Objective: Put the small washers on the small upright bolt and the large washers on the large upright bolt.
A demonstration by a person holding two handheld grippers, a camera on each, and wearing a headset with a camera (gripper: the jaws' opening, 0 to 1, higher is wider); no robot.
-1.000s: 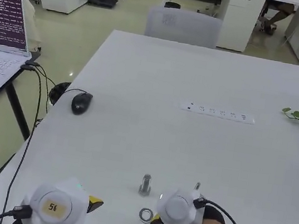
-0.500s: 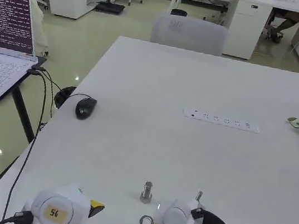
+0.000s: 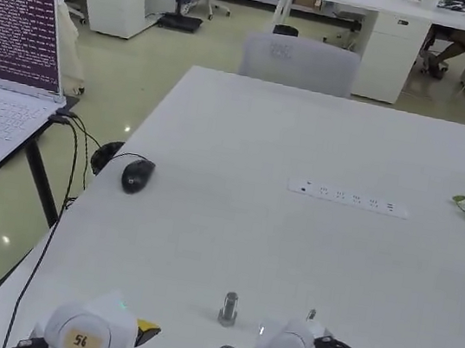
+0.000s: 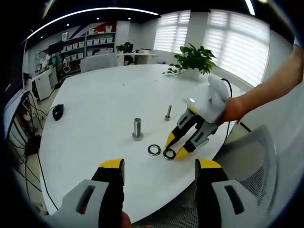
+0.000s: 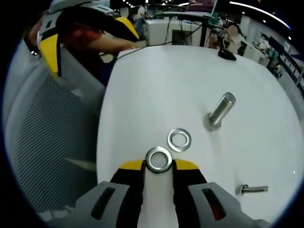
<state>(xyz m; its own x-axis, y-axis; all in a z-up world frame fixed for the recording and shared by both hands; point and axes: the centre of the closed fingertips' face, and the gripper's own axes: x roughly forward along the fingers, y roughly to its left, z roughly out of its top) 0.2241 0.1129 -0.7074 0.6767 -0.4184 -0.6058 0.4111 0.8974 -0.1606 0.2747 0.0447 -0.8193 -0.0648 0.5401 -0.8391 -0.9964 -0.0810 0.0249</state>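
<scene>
White worktop [image 3: 309, 133]. Left gripper [image 4: 159, 166]: jaws spread, empty. Right gripper [image 5: 158, 167]: jaws clenched on 1 washer [image 5: 158, 159] near the worktop edge. Large bolt [image 3: 229, 308], small bolt [image 3: 311, 314]: upright, bare. Loose washer [image 5: 179, 139] flat alongside. Nothing threaded yet.

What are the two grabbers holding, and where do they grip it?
The right gripper pinches a washer by its outer rim. The left gripper is open, holding nothing.

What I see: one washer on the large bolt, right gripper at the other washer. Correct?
No: the large bolt is bare; that washer lies on the table beside it, per the right gripper view. The right gripper is at the other washer.
</scene>
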